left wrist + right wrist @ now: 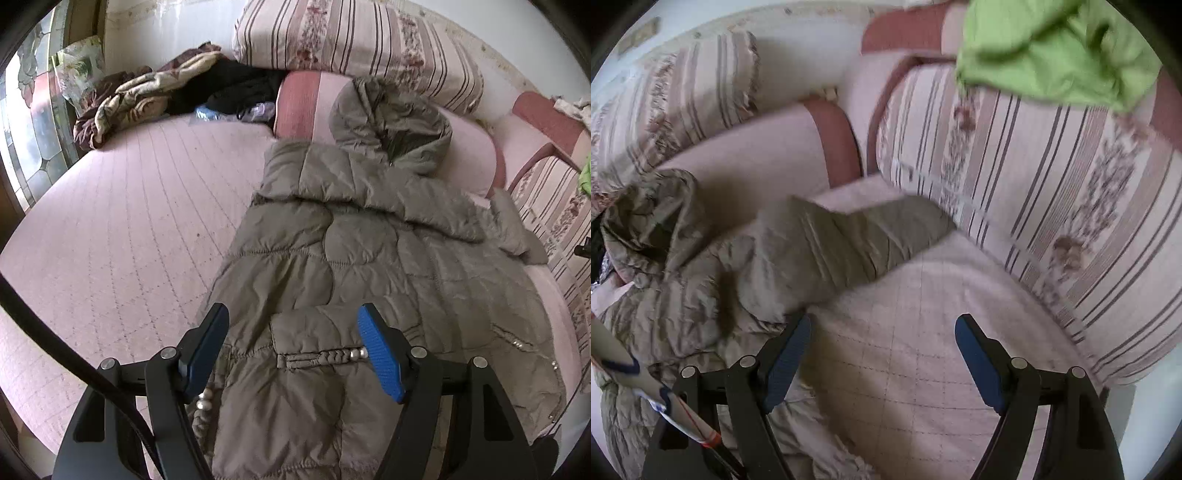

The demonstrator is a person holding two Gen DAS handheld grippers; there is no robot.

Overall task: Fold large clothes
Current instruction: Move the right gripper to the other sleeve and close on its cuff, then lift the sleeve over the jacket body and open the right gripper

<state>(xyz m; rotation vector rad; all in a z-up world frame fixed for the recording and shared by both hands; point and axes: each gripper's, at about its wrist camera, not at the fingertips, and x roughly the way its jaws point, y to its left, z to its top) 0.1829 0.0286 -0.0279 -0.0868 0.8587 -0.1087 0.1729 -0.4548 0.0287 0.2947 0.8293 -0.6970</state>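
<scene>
An olive-grey quilted hooded coat (pixel 351 251) lies on a pink quilted bed cover (pixel 122 240). Its hood rests on a pink bolster (pixel 469 155), and one sleeve is folded across the chest. My left gripper (pixel 293 350) is open and empty, just above the coat's lower part, near a braided belt with beads (pixel 325 356). In the right wrist view the coat (pixel 701 280) lies at the left, its other sleeve (pixel 857 236) stretched out to the right. My right gripper (pixel 882 358) is open and empty over the bed cover, beside that sleeve.
Striped floral cushions (pixel 354 40) stand along the back and right side (pixel 1052 206). A green garment (pixel 1052 48) lies on the right cushion. A crumpled blanket (pixel 140 96) and dark clothes (pixel 236 88) are piled at the far left. A window (pixel 33 122) is on the left.
</scene>
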